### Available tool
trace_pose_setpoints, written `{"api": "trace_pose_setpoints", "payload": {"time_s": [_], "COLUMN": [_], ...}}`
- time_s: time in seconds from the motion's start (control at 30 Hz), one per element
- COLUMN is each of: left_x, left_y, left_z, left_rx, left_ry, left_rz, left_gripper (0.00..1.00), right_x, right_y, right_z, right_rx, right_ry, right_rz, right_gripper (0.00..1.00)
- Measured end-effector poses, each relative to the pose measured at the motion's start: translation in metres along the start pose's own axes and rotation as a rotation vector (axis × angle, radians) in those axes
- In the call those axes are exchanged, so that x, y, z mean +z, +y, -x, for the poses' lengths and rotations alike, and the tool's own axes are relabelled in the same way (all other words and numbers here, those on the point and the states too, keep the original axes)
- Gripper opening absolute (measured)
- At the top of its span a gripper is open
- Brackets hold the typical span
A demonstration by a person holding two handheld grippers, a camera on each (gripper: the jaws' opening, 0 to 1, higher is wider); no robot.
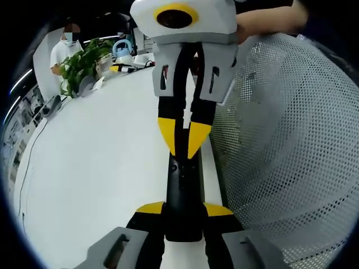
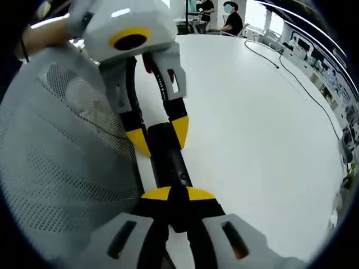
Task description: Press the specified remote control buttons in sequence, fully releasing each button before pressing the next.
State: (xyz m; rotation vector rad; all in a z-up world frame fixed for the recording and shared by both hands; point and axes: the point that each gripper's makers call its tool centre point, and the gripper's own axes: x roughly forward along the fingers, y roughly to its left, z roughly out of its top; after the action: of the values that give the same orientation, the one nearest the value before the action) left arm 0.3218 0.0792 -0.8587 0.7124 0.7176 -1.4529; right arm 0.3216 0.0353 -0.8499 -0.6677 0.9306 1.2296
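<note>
Here the black remote control (image 1: 182,196) lies on the white surface (image 1: 95,179), just beside a white mesh basket (image 1: 291,140). The left gripper (image 1: 184,208) pinches its near end to steady it, while the right gripper (image 2: 175,194), fingertips pressed together, bears down on the buttons.

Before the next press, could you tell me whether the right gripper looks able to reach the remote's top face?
Probably yes: the left gripper holds the remote by its sides, leaving its top bare, and the right gripper has its closed tips on it. The mesh basket stands aside.
</note>
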Motion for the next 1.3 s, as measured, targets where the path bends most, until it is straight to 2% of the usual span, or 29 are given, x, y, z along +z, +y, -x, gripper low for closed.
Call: {"api": "trace_pose_setpoints", "payload": {"time_s": [0.07,0.17,0.4,0.47,0.63,0.77,0.87,0.97,1.3], "left_x": [0.0000,-0.0001,-0.0002,-0.0002,-0.0002,-0.0002,-0.0003,-0.0003,-0.0003], "left_y": [-0.0003,-0.0001,-0.0003,-0.0004,-0.0003,-0.0002,-0.0004,-0.0003,-0.0006], "left_z": [0.0000,0.0000,-0.0001,-0.0002,-0.0004,-0.0004,-0.0004,-0.0004,-0.0003], "left_rx": [-0.001,0.000,-0.001,-0.002,-0.003,-0.004,-0.004,-0.003,-0.005], "left_ry": [0.001,0.003,0.002,0.002,0.006,0.007,0.010,0.009,0.004], "left_rz": [-0.002,-0.003,-0.003,-0.002,-0.004,-0.007,-0.010,-0.010,-0.009], "left_gripper": [0.26,0.26,0.26,0.26,0.26,0.26,0.26,0.26,0.26], "right_x": [0.0007,0.0012,0.0009,0.0009,0.0014,0.0021,0.0003,0.0006,-0.0052], "right_y": [-0.0012,-0.0029,-0.0015,-0.0007,-0.0028,-0.0009,-0.0013,-0.0026,-0.0038], "right_z": [0.0002,-0.0007,-0.0015,-0.0019,-0.0030,-0.0041,-0.0021,-0.0014,0.0016], "right_rx": [-0.004,0.003,0.033,0.034,0.081,0.087,0.080,0.082,0.077], "right_ry": [-0.013,0.004,0.041,0.062,0.108,0.144,0.131,0.101,0.118], "right_rz": [0.006,0.011,0.116,0.175,0.130,0.161,0.167,0.133,0.125], "right_gripper": [0.07,0.06,0.06,0.06,0.06,0.06,0.06,0.06,0.06]}}
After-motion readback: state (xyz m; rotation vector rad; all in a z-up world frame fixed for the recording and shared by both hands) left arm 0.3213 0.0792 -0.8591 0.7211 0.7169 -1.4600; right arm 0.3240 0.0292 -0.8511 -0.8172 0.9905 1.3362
